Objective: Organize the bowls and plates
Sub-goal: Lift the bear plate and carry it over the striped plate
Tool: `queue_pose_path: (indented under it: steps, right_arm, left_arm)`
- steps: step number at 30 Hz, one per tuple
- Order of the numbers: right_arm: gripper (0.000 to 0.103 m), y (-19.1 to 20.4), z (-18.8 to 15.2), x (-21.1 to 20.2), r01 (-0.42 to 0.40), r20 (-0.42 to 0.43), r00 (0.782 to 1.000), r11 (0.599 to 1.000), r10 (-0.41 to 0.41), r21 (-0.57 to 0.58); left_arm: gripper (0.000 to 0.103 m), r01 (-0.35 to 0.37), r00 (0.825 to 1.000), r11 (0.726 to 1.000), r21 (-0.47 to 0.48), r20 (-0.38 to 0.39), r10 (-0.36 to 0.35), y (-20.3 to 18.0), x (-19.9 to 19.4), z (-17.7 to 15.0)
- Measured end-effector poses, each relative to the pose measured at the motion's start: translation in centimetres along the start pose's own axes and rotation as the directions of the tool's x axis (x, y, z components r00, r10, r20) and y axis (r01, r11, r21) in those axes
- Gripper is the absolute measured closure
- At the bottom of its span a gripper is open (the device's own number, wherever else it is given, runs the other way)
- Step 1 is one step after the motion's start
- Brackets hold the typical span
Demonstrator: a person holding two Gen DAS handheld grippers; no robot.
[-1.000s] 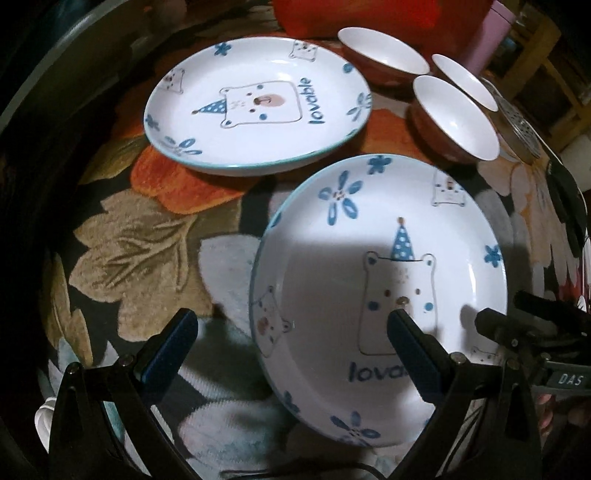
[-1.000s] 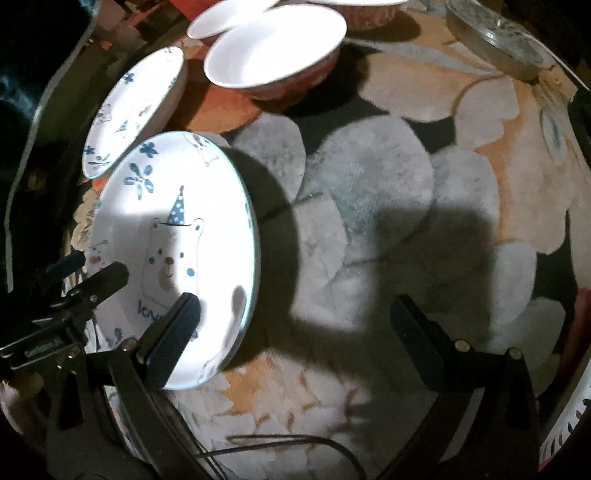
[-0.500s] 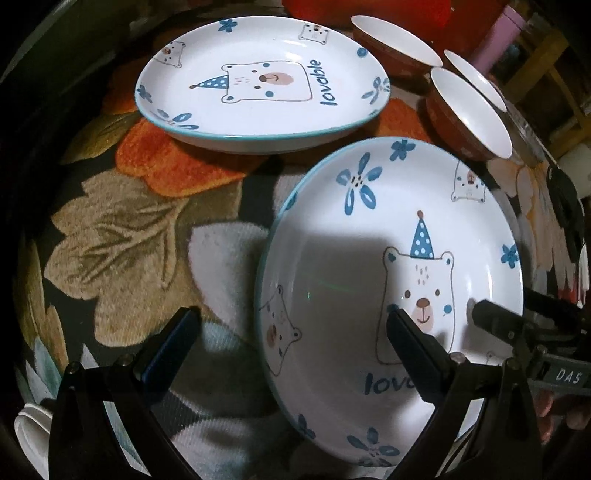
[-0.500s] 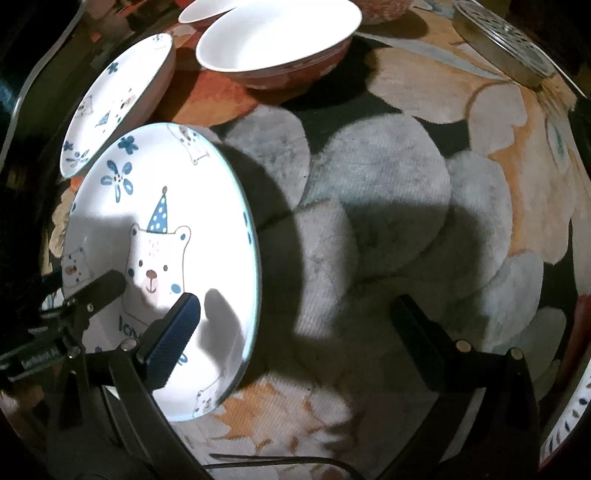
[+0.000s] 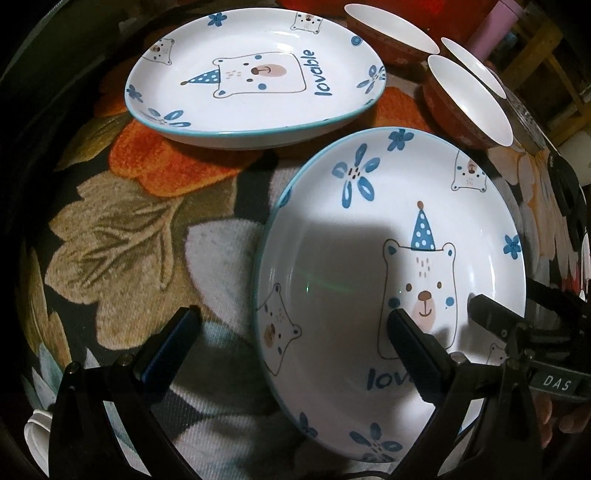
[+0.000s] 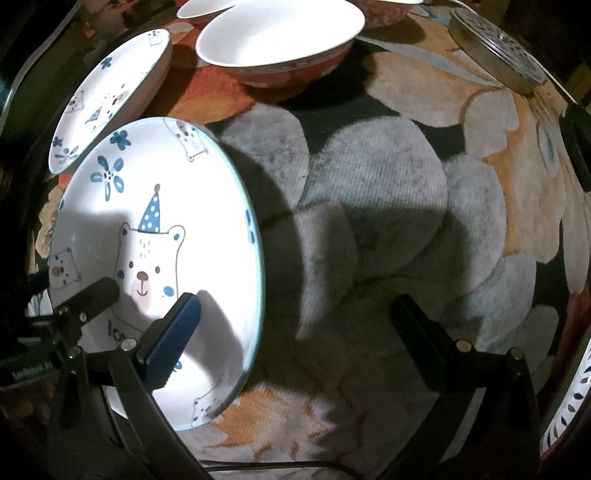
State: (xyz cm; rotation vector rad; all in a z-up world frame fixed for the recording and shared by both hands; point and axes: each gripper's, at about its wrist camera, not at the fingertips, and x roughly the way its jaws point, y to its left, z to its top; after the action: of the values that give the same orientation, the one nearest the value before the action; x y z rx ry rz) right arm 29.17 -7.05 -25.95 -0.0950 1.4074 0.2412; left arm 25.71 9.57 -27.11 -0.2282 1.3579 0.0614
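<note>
- The near plate (image 5: 369,236) is white with a teal rim; it bears a bear in a blue dotted party hat, blue flowers, small bear heads near the rim and the start of the word "lovable".
- It sits tilted, its face turned toward the cameras, over the floral cloth (image 5: 122,229), on the right in the left wrist view and on the left in the right wrist view (image 6: 155,221).
- The far plate (image 5: 255,74) has the same bear print and the full word "lovable"; it lies flat on the cloth, beyond the near plate and apart from it.
- Three bowls (image 5: 469,99), white inside and reddish outside, stand at the far right; in the right wrist view the closest one (image 6: 280,48) is just beyond the near plate.
- The left gripper (image 5: 291,332) stands wide open: its right finger is in front of the plate's face, its left finger over the cloth. Nothing is between the fingers.
- The right gripper (image 6: 295,317) is also spread wide: its left finger is in front of the near plate, its right finger over the cloth. It grips nothing.
- Whether either finger touches the plate, I cannot tell.
- The cloth is dark with large orange, tan and grey flowers; the grippers' shadows fall on it and on the plate.
- A flat round metal item (image 6: 498,51) lies at the far right of the cloth.
- A patterned rim (image 6: 569,406) shows at the near right edge.
- The room around is dark; a pink object (image 5: 502,26) and wooden frames stand past the bowls.
</note>
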Motion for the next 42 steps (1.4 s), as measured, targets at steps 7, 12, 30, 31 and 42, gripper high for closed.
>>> queue_pose_path:
  steps: [7, 12, 30, 31, 42]
  right_arm:
    - [0.041, 0.4, -0.7, -1.5, -0.095, 0.044, 0.994, 0.995, 0.096, -0.018]
    - [0.077, 1.3, -1.0, -1.6, -0.182, 0.021, 0.983, 0.982, 0.183, -0.044]
    - [0.084, -1.1, -2.2, -2.8, -0.216, 0.034, 0.975, 0.975, 0.218, -0.049]
    - [0.084, -1.5, -2.4, -3.2, -0.217, 0.041, 0.975, 0.975, 0.219, -0.039]
    - [0.084, -7.8, -5.2, -6.5, -0.227, 0.087, 0.972, 0.971, 0.22, 0.072]
  left_arm:
    - [0.035, 0.058, 0.997, 0.998, -0.006, 0.055, -0.057, 2.5, -1.5, 0.7]
    - [0.074, 0.143, 0.988, 0.99, -0.005, 0.058, -0.143, 3.7, -1.9, 1.0]
    - [0.078, 0.173, 0.984, 0.977, 0.127, 0.031, -0.178, 0.5, -3.8, 0.3]
    - [0.078, 0.172, 0.983, 0.975, 0.142, 0.033, -0.178, -0.2, -4.1, 0.4]
    - [0.078, 0.194, 0.978, 0.943, 0.269, 0.026, -0.209, -8.0, -5.5, 0.9]
